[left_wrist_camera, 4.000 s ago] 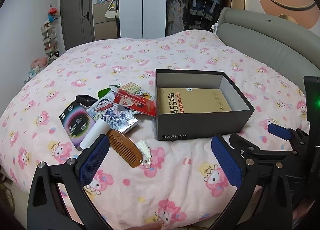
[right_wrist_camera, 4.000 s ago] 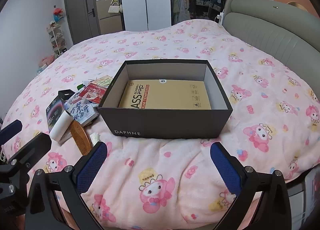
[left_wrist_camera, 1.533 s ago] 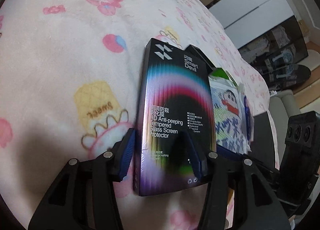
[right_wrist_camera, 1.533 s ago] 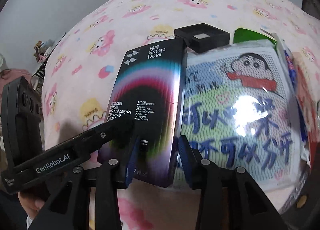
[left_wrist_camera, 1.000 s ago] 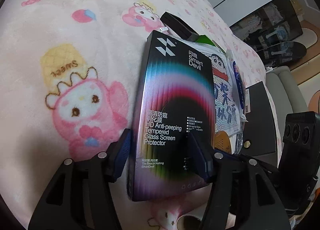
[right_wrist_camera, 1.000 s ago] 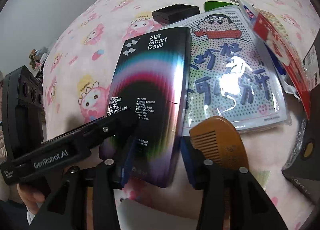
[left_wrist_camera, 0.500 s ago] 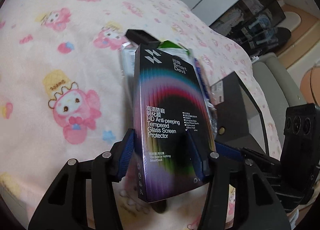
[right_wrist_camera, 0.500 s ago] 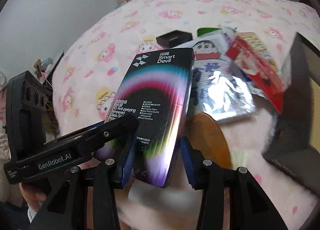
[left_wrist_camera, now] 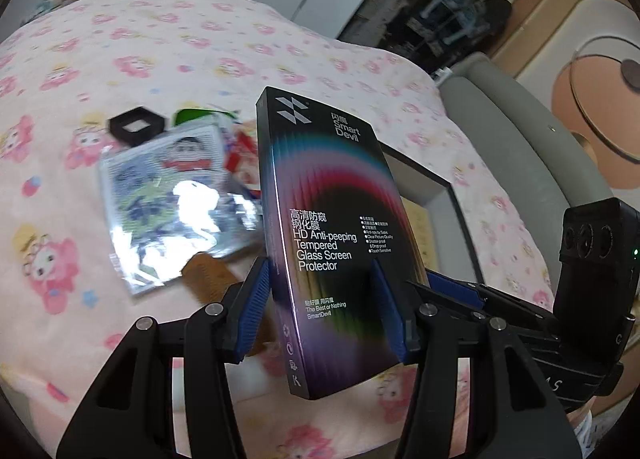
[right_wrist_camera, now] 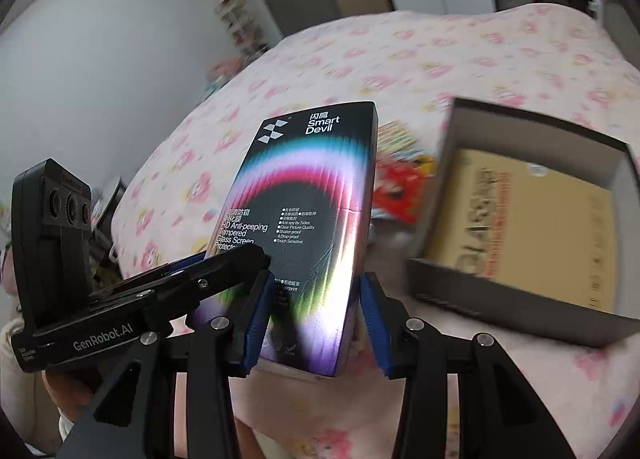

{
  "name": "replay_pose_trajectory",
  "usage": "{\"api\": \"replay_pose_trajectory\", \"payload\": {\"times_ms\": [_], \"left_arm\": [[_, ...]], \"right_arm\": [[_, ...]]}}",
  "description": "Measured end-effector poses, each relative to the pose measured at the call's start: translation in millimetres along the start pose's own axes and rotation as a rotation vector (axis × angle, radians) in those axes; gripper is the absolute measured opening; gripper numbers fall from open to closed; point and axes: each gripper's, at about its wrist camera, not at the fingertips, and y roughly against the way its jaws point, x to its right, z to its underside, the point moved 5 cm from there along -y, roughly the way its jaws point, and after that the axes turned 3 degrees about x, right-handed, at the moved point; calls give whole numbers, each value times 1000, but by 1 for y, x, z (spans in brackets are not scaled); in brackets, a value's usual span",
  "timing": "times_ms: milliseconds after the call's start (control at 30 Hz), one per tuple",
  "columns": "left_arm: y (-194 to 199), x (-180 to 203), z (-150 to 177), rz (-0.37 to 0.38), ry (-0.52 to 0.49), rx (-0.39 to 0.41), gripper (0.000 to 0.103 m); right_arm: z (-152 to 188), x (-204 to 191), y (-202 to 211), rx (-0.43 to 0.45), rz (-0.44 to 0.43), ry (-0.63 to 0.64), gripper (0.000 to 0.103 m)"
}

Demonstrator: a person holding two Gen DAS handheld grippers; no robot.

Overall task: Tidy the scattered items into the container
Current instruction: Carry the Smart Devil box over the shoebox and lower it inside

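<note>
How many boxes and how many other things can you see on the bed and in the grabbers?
Boxes: 3 (screen protector box, grey shoe box, small black box)
Packets: 2 (cartoon packet, red packet)
Combs: 1 (wooden comb)
Total: 6

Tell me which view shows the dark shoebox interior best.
The right wrist view: the shoebox sits open at right, its tan package and walls visible. In the left wrist view, the screen protector box covers most of it, leaving only a corner.
</note>
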Motion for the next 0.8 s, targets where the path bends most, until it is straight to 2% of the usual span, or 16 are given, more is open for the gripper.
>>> {"api": "replay_pose_trajectory", "payload": {"times_ms": [233,367,500,633,800], "left_arm": [[-53,87,-6,69,-90,-81,52],[-103,118,-12,96,-100,-147,52],[-155,134,-16,98,-86,-226,52],[-193,133,-17,78,-73,-303,52],[-232,129,-12,16,-57,-409,52]], "right_arm": [[-2,74,49,59,72,-116,40],[-7,120,59,68,115,-170,40],[-10,167,52,55,151,-221,40],[-11,201,37,24,147,-276,40],[-9,228,14,-33,152,-318,40]]}}
